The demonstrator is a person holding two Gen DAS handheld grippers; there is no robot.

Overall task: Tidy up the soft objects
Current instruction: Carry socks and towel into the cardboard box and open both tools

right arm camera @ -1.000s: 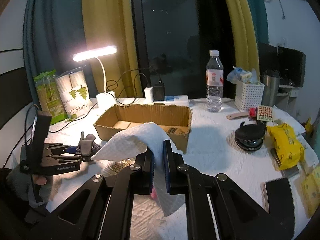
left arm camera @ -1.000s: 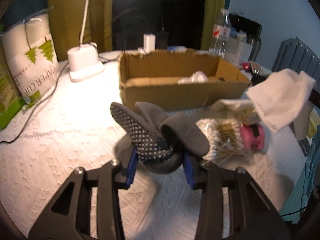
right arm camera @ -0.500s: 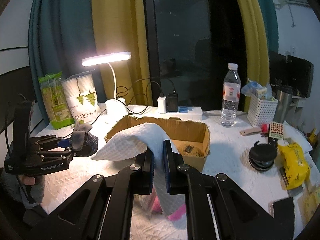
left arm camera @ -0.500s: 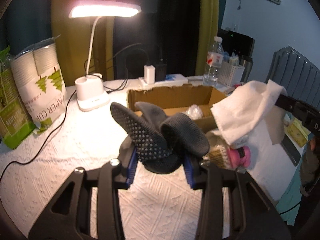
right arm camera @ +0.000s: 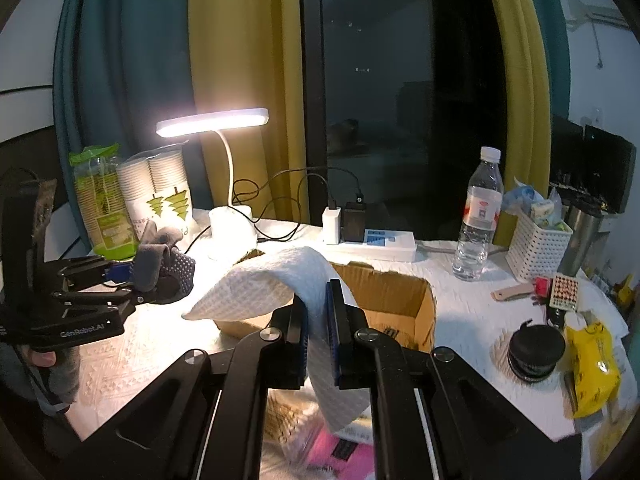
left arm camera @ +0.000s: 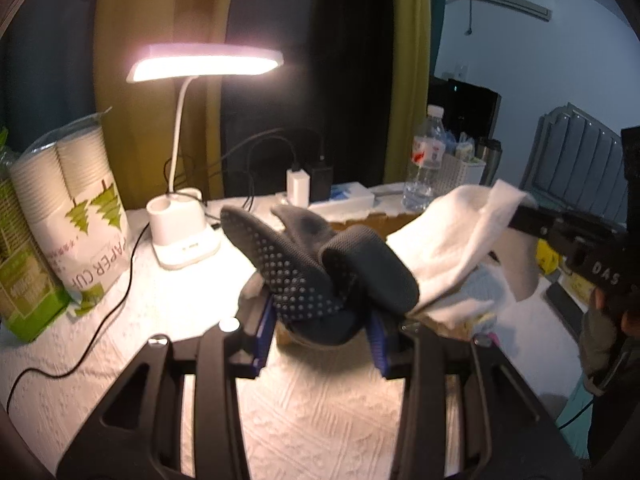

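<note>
My left gripper (left arm camera: 320, 320) is shut on a dark grey sock with grip dots (left arm camera: 296, 264) and holds it above the white tablecloth; it also shows in the right wrist view (right arm camera: 160, 268). My right gripper (right arm camera: 318, 320) is shut on a white waffle cloth (right arm camera: 264, 284) that drapes over its fingers, raised above the near end of an open cardboard box (right arm camera: 400, 304). In the left wrist view the white cloth (left arm camera: 452, 240) hangs to the right of the sock, in front of the box (left arm camera: 360, 222).
A lit desk lamp (right arm camera: 224, 160), a sleeve of paper cups (left arm camera: 76, 216), a power strip with chargers (right arm camera: 360, 236), a water bottle (right arm camera: 478, 220) and a white basket (right arm camera: 538, 242) stand behind the box. A pink packet (right arm camera: 336, 448) and a yellow bag (right arm camera: 588, 364) lie near.
Both grippers have risen with their loads; the table and box sit lower in both views. The white cloth has moved closer to the sock over the box's near end.
</note>
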